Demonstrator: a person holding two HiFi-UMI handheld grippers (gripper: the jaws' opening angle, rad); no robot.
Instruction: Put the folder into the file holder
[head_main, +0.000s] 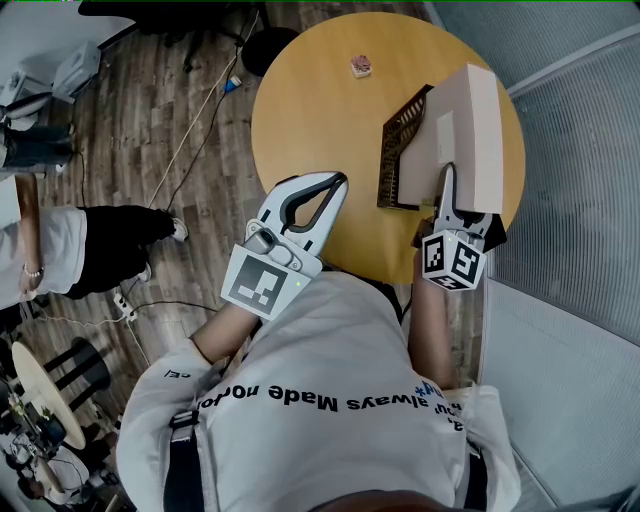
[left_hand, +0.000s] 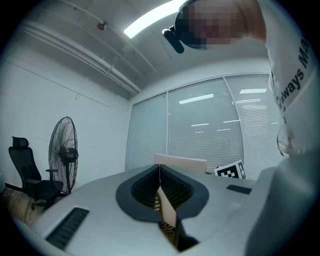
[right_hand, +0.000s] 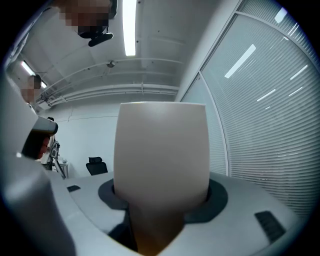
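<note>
At the lower right of the tabletop in the head view, the right gripper (head_main: 450, 192) is clamped on the near edge of a beige folder (head_main: 470, 125). Its own view shows the folder (right_hand: 161, 150) filling the gap between the spread jaws and rising upright above them. The folder stands on edge over the right side of the round wooden tabletop (head_main: 310, 110). It sits against the right side of a dark mesh file holder (head_main: 398, 150), but I cannot tell whether it is seated in a slot. Left of centre, the left gripper (head_main: 335, 186) hangs over the tabletop's near rim with its jaws together on nothing; its own view shows the pads meeting (left_hand: 160, 172). A small pinkish object (head_main: 361, 66) lies well apart at the top. A seated person (head_main: 60, 250) is at the left edge.
</note>
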